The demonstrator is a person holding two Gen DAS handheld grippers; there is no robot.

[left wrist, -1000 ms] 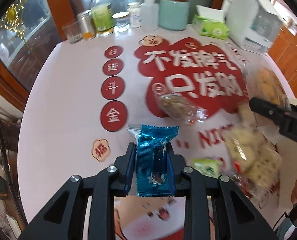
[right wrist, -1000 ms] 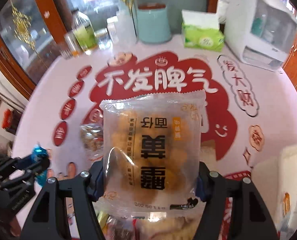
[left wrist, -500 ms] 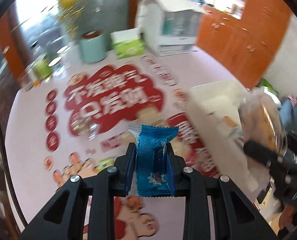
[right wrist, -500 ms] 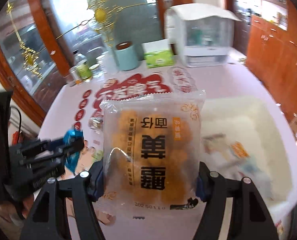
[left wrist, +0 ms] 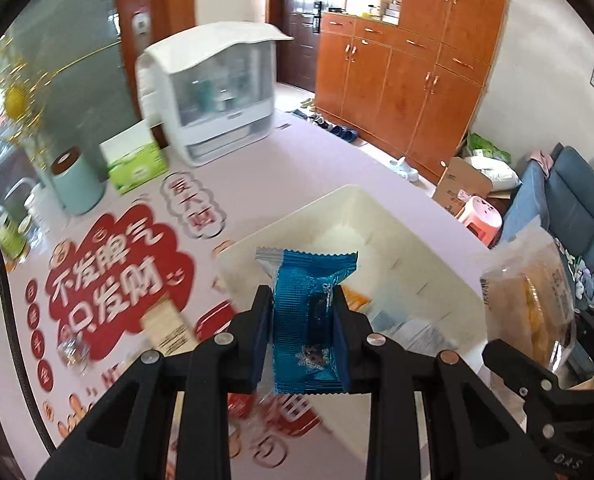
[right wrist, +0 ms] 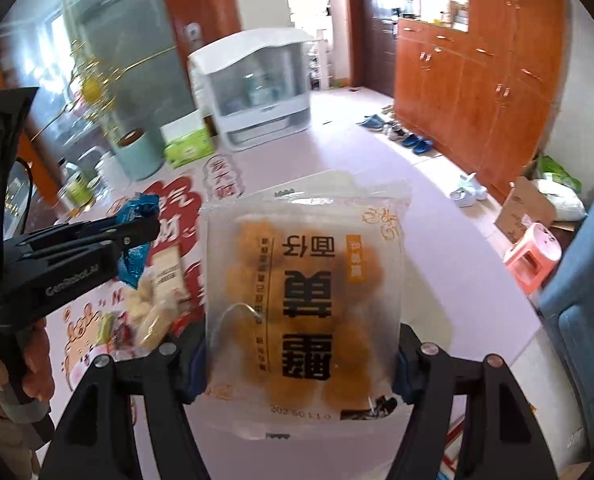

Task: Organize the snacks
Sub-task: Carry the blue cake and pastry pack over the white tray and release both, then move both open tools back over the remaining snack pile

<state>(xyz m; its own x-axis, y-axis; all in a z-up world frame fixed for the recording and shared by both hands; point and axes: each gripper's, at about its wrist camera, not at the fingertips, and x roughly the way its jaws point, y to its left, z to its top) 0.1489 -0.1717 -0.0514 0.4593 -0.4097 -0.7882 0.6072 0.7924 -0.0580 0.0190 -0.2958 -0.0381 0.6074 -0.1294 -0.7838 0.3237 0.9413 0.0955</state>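
My left gripper (left wrist: 301, 316) is shut on a small blue foil snack packet (left wrist: 311, 292), upright over the near left corner of the white bin (left wrist: 381, 216). The bin holds a few flat packets (left wrist: 411, 330). My right gripper (right wrist: 299, 360) is shut on a large clear bag of golden fried snacks (right wrist: 301, 280), which fills the middle of the right wrist view and hides the bin there. In the left wrist view that bag (left wrist: 533, 292) hangs just past the bin's right side. In the right wrist view the left gripper (right wrist: 137, 236) and the blue packet (right wrist: 135, 258) show at the left.
Loose snack packets (right wrist: 153, 308) lie on the red printed mat (left wrist: 109, 280). A green tissue box (left wrist: 135, 164), a mint canister (left wrist: 77, 184) and a white cabinet-shaped box (left wrist: 213, 96) stand at the table's far side. A pink stool (left wrist: 481, 216) is beyond the table edge. A hand (right wrist: 29, 344) holds the left gripper.
Both grippers have swung up and to the right, from over the printed mat to the white bin, each still holding its packet. The views have also rolled.
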